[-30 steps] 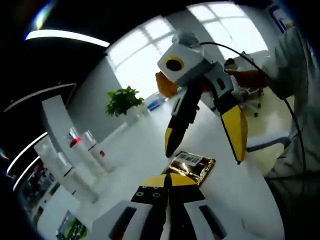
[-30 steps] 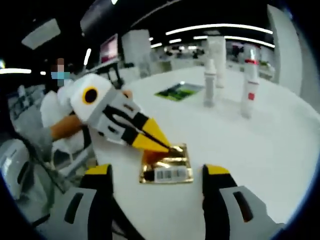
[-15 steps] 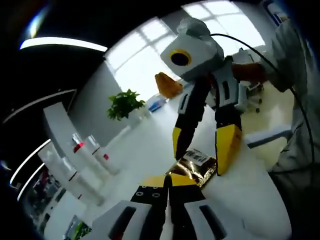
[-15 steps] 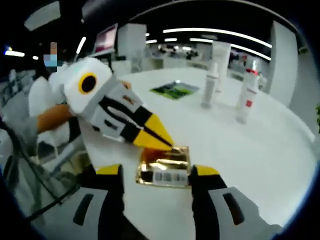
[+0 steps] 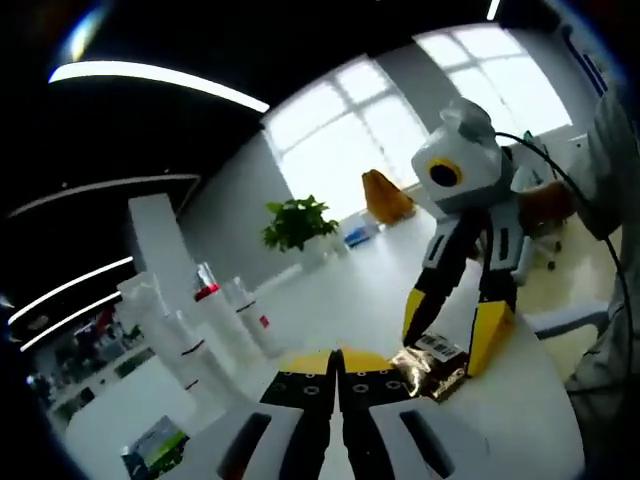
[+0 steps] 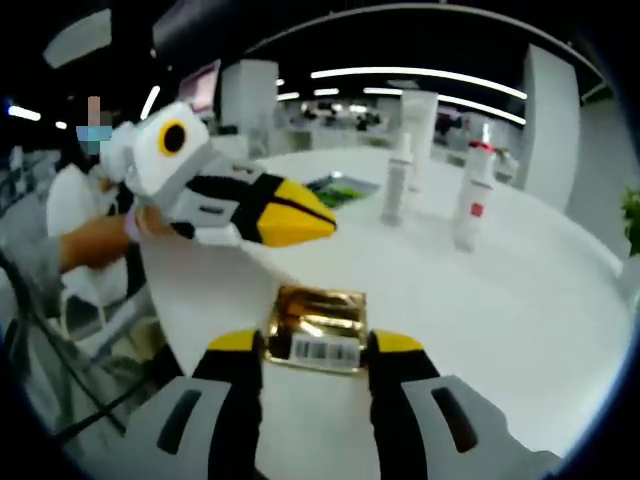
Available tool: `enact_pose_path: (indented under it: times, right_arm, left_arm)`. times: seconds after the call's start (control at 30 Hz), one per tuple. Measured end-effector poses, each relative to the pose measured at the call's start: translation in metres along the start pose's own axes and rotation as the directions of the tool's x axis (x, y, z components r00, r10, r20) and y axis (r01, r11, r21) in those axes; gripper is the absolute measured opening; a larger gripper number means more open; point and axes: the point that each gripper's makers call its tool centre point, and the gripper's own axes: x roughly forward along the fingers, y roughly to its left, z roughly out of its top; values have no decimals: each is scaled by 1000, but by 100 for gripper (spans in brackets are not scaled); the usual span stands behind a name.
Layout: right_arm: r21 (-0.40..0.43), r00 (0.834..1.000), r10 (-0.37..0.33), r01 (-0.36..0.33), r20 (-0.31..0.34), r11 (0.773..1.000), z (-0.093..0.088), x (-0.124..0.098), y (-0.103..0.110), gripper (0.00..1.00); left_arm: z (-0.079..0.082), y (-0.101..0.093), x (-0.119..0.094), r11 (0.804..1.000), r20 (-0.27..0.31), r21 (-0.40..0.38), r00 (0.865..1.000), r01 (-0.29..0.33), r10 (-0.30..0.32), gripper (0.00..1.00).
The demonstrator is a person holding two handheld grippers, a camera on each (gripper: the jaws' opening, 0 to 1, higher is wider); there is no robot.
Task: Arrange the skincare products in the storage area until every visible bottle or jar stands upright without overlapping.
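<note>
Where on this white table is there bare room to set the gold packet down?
Bare table stretches between the gold packet and the upright bottles. It's crowded at the packet, where the right tongs straddle it and the left tongs hover above.

- The gold packet point(image 6: 315, 325) on the white bench point(image 6: 500, 300) carries a white sticker with a black barcode at its near edge; the digits under the bars are too small to read.
- The same barcode sticker shows on the gold packet point(image 5: 432, 365) in the left gripper view, also unreadable.
- The white bottles point(image 6: 470, 200) far on the bench bear small red marks; no lettering can be made out.
</note>
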Motion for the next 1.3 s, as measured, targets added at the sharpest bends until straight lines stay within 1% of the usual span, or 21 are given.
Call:
enact_pose_path:
  times: [0.2, 0.33, 0.4, 0.43, 0.47, 0.5, 0.57, 0.6, 0.63, 0.67, 0.73, 0.8, 0.87, 0.93, 1.0, 1.03, 1.1, 1.17, 1.23, 1.27, 1.3]
  right_arm:
    - [25, 998, 4, -6, 58, 1000, 16, -4, -3, 41]
    - [76, 991, 11, -21, 132, 997, 36, -8, -7, 41]
    - [122, 983, 33, -56, 180, 991, 46, -10, -4, 41]
    - [142, 980, 46, -75, 195, 987, 49, -11, -3, 41]
    - [179, 973, 71, -111, 220, 977, 55, -12, -1, 41]
    - [220, 967, 102, -155, 236, 963, 59, -13, 2, 41]
    - [303, 941, 156, -249, 300, 920, 73, -14, 4, 41]
    - [348, 919, 184, -310, 350, 885, 82, -15, 2, 41]
    - [373, 908, 206, -346, 365, 861, 86, -14, 2, 41]
    - [390, 901, 222, -368, 372, 844, 88, -13, 1, 41]
    - [412, 877, 253, -424, 408, 807, 96, -12, 0, 41]
    - [445, 844, 288, -493, 452, 747, 106, -12, -1, 41]
    - [472, 811, 310, -551, 496, 688, 114, -14, 2, 41]
    - [482, 773, 322, -605, 546, 634, 120, -16, 6, 41]
    - [490, 738, 339, -652, 583, 578, 126, -19, 9, 41]
    - [486, 715, 348, -679, 606, 550, 129, -21, 10, 41]
    - [490, 683, 370, -719, 630, 493, 133, -24, 12, 41]
    - [467, 638, 432, -766, 638, 442, 134, -28, 24, 41]
    - [449, 593, 463, -804, 660, 390, 138, -33, 37, 41]
    - [440, 568, 482, -823, 667, 360, 140, -36, 42, 41]
    - [444, 554, 493, -832, 671, 332, 141, -37, 44, 41]
  left_arm:
    - [8, 8, -3, 999, 37, -48, 999, -15, 17, 0]
    - [13, 20, -6, 986, 73, -161, 996, -34, 46, 0]
    - [16, 24, -9, 963, 103, -270, 994, 2, 26, 1]
    - [19, 23, -10, 937, 130, -346, 992, 51, -6, 5]
    - [21, 23, -11, 899, 158, -427, 987, 101, -36, 11]
    - [22, 29, -11, 872, 173, -477, 984, 111, -31, 17]
    - [27, 40, -15, 822, 234, -550, 972, 146, -16, 20]
    - [29, 42, -17, 798, 255, -578, 967, 167, -18, 20]
    - [31, 45, -19, 783, 270, -597, 963, 175, -9, 20]
    - [33, 48, -21, 786, 286, -595, 958, 169, 10, 20]
    - [32, 50, -22, 793, 278, -591, 960, 152, 23, 20]
    - [30, 48, -20, 794, 276, -587, 961, 156, 16, 22]
    - [32, 45, -19, 786, 285, -593, 958, 176, 0, 26]
    - [36, 43, -20, 761, 313, -612, 950, 217, -18, 30]
    - [44, 40, -23, 715, 367, -639, 929, 284, -41, 35]
    - [48, 38, -25, 693, 396, -647, 917, 317, -50, 36]
    - [58, 36, -31, 669, 454, -639, 888, 379, -70, 37]
    - [67, 30, -36, 679, 491, -605, 866, 416, -93, 37]
    - [72, 25, -38, 689, 508, -576, 853, 441, -121, 37]
    - [75, 20, -39, 686, 518, -564, 844, 460, -140, 37]
    - [78, 15, -42, 677, 535, -549, 829, 489, -165, 37]
